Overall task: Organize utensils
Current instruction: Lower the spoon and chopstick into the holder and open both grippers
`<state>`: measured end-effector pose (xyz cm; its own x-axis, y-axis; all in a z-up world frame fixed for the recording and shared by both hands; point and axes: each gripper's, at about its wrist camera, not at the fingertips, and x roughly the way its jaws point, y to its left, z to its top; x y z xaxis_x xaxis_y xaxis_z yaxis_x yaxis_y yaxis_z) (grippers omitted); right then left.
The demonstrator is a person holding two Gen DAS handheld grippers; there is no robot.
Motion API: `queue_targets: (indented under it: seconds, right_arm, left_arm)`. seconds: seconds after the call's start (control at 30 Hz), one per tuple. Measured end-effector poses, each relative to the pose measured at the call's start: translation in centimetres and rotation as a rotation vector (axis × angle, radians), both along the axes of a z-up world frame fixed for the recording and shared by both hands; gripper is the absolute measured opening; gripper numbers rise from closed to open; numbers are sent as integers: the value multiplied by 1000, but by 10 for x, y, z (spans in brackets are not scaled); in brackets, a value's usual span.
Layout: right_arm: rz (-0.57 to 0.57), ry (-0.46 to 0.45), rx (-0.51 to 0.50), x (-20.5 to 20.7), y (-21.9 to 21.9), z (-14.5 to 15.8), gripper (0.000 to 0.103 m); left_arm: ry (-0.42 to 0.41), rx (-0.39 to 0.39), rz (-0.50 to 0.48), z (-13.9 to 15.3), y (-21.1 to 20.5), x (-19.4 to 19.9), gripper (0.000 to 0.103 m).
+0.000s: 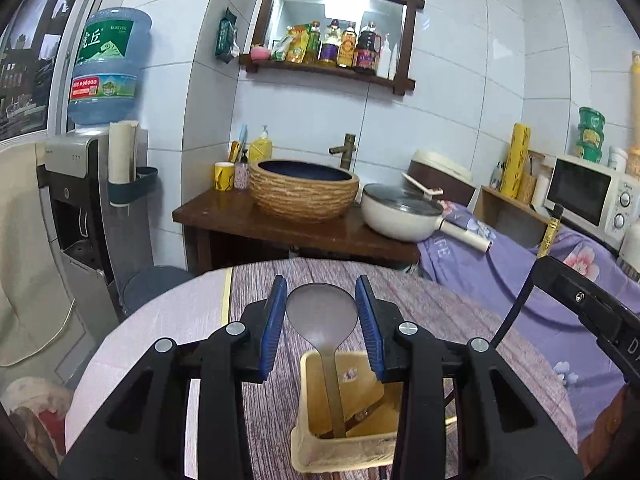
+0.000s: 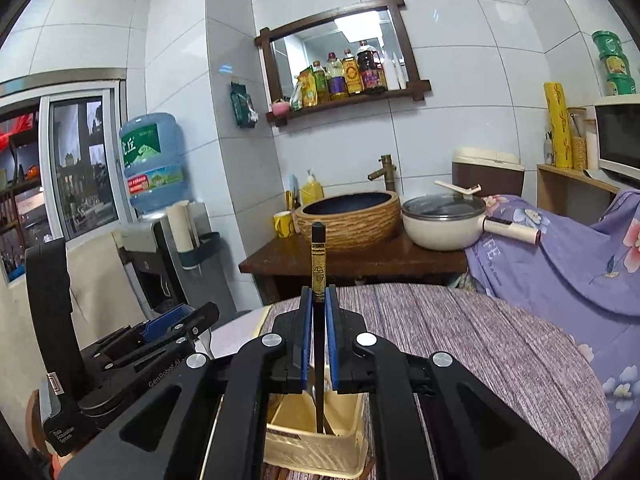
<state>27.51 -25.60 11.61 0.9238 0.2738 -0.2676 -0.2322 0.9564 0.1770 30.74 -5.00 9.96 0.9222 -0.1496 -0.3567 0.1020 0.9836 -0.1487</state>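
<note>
A metal spoon (image 1: 322, 312) stands bowl up between the blue pads of my left gripper (image 1: 321, 283), which is shut on the bowl's edges. Its handle reaches down into a cream plastic utensil basket (image 1: 316, 454) on the round table. My right gripper (image 2: 319, 291) is shut on a black chopstick (image 2: 319, 264) with a gold-patterned top, held upright. The chopstick's lower end dips into the same basket (image 2: 312, 450). The two grippers are side by side over the basket. The chopstick's top (image 1: 554, 228) also shows at the right of the left wrist view.
A purple-grey woven cloth covers the table (image 2: 460, 340). Behind stands a wooden counter (image 1: 240, 216) with a woven-look basin (image 1: 304, 192) and a lidded white pan (image 1: 400, 212). A water dispenser (image 1: 80, 184) is on the left, a microwave (image 1: 588, 196) and purple floral cloth (image 1: 500, 264) on the right.
</note>
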Motion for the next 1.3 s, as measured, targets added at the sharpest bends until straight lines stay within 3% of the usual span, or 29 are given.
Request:
queue_targets:
  seconds: [0.2,0.57,0.7,0.8,0.93,1.07,1.13,1.3]
  right_arm:
    - [4,13,-17,-2,3,-15,7]
    - [5,17,-24,-5,4,-14,10]
    - [3,9,-16,-9,-1,-14,37]
    - [-19,9,-8,-15,-7,-15,38]
    - [-63,24,1,-32,-17,-18,48]
    - [-68,51,-46,-54,-17,-33,53]
    - [-59,89,-61,-61,-17,-45,55]
    - [-54,208,-105,-71,-14,-83,55]
  left_arm:
    - [28,41,-17,-23,-1,-4,36]
    - [29,111,-58,-29,-8,-13,39]
    - [9,78,-43,-24,-2,-22,67]
    - [-17,71,-37,-19,2,-34,71]
    - [-34,74,0,-18,11,-57,87]
    - [-16,95,31,-25,17,-80,93]
    - [29,102,34,-34,21,-87,97]
    - [170,113,28,-67,26,-100,97]
